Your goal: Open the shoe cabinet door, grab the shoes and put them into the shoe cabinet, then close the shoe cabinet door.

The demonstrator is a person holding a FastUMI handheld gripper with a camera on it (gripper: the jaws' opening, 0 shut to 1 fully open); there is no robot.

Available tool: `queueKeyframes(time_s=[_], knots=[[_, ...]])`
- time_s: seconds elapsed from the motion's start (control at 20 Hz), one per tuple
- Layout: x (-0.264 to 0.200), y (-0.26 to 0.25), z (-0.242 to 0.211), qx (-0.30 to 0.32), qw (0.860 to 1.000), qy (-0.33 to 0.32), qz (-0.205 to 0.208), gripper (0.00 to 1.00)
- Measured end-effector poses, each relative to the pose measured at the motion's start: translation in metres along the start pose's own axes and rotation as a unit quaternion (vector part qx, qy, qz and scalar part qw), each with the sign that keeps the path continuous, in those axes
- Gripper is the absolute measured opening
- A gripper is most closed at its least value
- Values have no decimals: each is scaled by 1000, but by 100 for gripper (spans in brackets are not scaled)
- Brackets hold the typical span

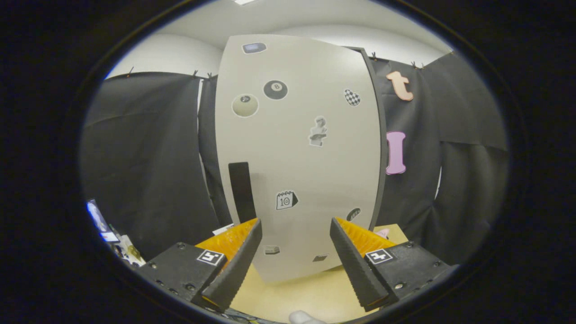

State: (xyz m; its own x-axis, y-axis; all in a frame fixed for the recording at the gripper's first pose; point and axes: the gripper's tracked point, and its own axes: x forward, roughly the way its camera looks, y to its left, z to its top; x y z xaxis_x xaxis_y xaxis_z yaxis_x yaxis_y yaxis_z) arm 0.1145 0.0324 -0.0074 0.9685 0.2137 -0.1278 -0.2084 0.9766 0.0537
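- Facing the shoe cabinet door, a pale panel covered in stickers (an eight ball, a calendar, a checkered heart), standing just ahead of the fingers.
- gripper is spread wide with nothing between its fingers.
- Dark vertical handle sits just beyond the left finger.
- Door looks closed, though honestly hard to tell from this angle.
- Light wooden floor runs underneath.
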Motion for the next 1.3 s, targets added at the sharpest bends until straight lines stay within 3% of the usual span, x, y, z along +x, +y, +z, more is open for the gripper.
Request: queueKeyframes(time_s=[0.5,1.3], knots=[[-87,7,-8,2,998,-18,-64,99],[-181,25,-28,6,997,-34,-73,99]])
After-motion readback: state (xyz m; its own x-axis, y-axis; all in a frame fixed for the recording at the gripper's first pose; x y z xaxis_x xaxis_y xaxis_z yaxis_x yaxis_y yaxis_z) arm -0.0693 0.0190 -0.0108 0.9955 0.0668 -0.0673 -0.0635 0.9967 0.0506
